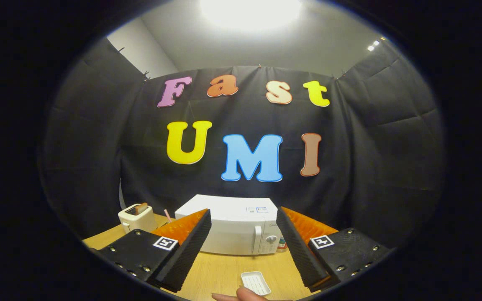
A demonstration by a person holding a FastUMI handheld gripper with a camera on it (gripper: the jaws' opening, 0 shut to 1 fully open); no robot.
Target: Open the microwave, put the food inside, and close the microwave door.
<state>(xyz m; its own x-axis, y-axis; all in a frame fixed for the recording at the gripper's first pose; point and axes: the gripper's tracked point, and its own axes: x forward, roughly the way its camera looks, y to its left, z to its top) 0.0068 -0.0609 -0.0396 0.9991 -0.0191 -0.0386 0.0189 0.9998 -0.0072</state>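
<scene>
Your gripper [244, 246] hangs over the wooden tabletop [220, 271] with its jaws wide apart and holding nothing, the white microwave [232, 228] standing shut beyond them, a toaster [137, 217] to its left, and a small white tray [255, 283] near a fingertip [247, 295] between them.

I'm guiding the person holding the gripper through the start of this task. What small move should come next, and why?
Probably move the open, empty gripper forward toward the microwave door handle. The door looks shut, and the microwave stands beyond the fingers on the table, so opening comes first.
</scene>
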